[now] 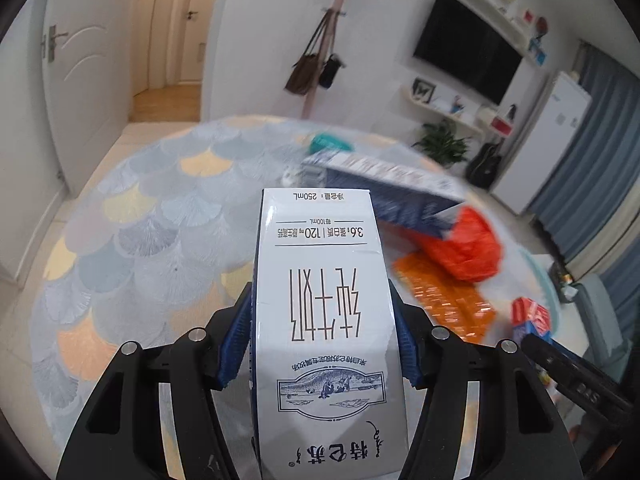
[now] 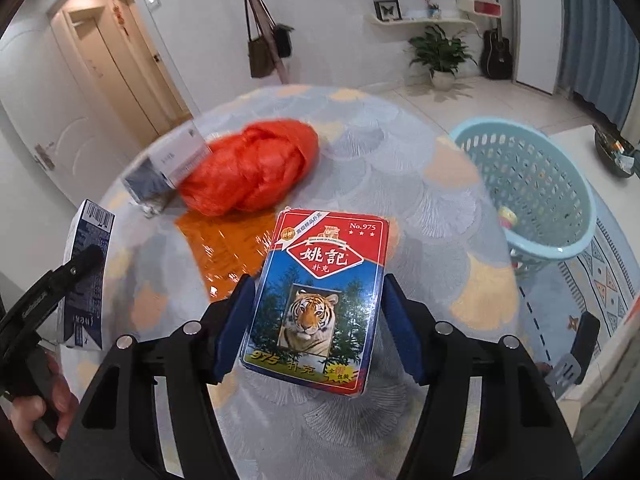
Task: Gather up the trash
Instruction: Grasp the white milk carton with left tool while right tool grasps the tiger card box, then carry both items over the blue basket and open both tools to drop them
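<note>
My left gripper [image 1: 320, 340] is shut on a white 250 mL milk carton [image 1: 320, 320] and holds it above the round table [image 1: 152, 240]. That carton and the left gripper also show at the left of the right wrist view [image 2: 86, 280]. My right gripper [image 2: 318, 316] is shut on a red and blue playing card box with a tiger [image 2: 320, 300], held above the table. On the table lie a crumpled red plastic bag [image 2: 256, 168], an orange wrapper [image 2: 228, 248] and a blue and white box [image 2: 168, 168].
A light blue laundry basket [image 2: 532, 184] stands on the floor right of the table, with a small item inside. A teal object [image 1: 328, 142] lies at the table's far side. A potted plant [image 2: 440, 56], a guitar and a coat stand are by the wall.
</note>
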The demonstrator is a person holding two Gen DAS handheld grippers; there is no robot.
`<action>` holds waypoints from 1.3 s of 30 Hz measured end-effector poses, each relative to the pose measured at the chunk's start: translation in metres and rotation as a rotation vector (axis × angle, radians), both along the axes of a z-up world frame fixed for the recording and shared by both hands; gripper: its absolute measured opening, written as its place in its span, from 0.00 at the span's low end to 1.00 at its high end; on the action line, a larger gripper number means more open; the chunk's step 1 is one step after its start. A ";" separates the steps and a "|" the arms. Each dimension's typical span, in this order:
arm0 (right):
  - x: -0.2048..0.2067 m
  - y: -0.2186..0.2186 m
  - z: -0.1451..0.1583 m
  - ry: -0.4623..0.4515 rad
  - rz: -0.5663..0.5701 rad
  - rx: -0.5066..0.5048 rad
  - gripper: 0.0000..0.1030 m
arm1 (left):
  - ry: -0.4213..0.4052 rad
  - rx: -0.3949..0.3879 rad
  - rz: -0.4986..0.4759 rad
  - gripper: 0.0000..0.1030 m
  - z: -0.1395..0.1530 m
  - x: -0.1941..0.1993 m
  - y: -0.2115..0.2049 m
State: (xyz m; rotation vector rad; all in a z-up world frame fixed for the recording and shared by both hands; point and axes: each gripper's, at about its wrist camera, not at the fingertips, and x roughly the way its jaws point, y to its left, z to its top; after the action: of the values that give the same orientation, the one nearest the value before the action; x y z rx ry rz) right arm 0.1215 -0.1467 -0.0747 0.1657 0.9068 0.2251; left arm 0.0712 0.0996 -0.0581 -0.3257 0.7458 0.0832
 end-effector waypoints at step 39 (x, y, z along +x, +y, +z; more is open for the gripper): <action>0.115 -0.254 -0.009 -0.065 -0.461 -0.040 0.59 | 0.020 0.008 -0.569 0.57 0.009 0.193 -0.302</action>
State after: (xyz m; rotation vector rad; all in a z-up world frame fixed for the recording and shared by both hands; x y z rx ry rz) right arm 0.2360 -0.4008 -0.0838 0.3227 0.7851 -0.2148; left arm 0.2646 -0.2019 -0.0491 -0.0954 0.8335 -0.4484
